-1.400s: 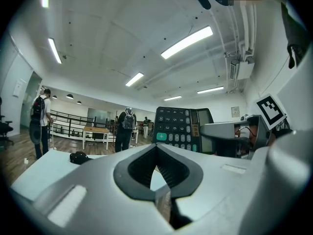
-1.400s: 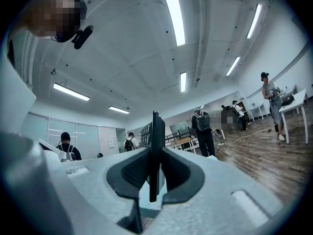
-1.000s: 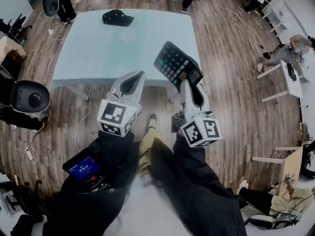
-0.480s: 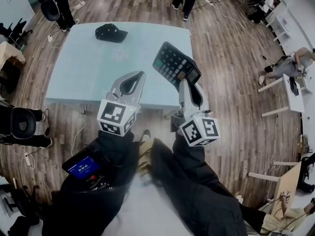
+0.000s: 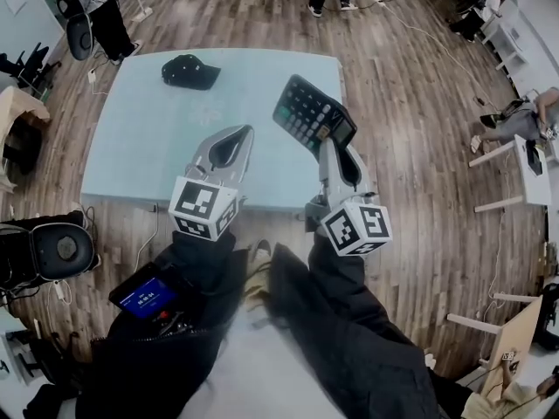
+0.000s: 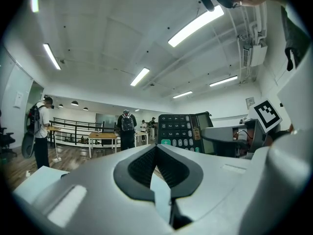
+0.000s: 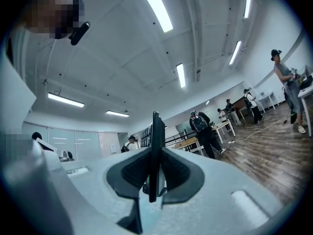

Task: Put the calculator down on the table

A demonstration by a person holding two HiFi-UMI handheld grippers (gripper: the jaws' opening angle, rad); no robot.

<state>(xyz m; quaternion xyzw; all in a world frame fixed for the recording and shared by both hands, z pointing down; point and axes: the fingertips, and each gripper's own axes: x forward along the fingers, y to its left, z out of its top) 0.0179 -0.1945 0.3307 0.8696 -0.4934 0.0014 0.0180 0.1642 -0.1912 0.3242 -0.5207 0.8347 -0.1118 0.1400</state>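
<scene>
Closer now: table [image 5: 140, 147] reaches beneath my right gripper [image 5: 328, 145], which pinches the calculator [image 5: 306, 112] edgewise; left gripper [image 5: 246, 133] pressed together, empty.

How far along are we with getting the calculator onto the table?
Done: the right gripper is shut on the calculator, gripping its lower edge. In hand: the calculator is held tilted in the air, over the near edge of the table, not resting on it. Left: lower it onto the bare surface, clear of the black cap, and open the jaws. The left gripper is shut and empty.
</scene>
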